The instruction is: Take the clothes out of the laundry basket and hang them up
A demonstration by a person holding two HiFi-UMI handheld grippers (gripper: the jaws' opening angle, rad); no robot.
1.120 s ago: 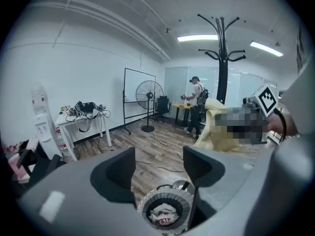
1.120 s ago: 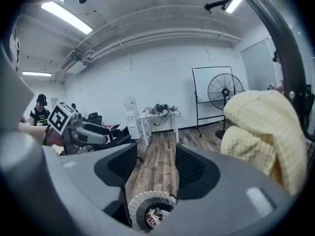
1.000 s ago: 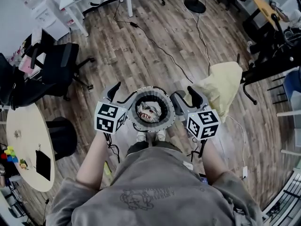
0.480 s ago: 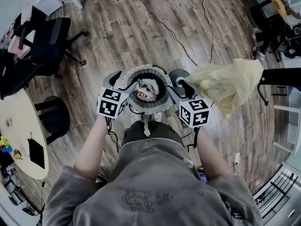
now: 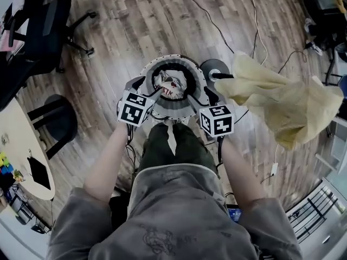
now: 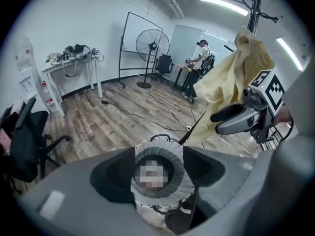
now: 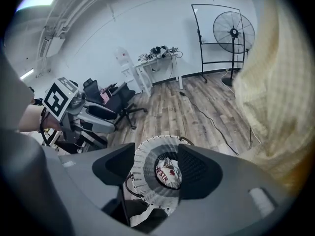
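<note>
Down on the wooden floor [image 5: 135,31], the laundry basket [image 5: 179,108] holds a crumpled garment [image 5: 171,83] straight below the left gripper [image 6: 158,161] and right gripper [image 7: 156,156], both gaping empty, equally near.

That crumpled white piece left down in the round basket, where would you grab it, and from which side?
Pinch a raised fold at the top of the white garment, coming straight down through the laundry basket's open mouth. The round wall rings it, so a side approach looks blocked, and the bunched cloth offers ridges.
</note>
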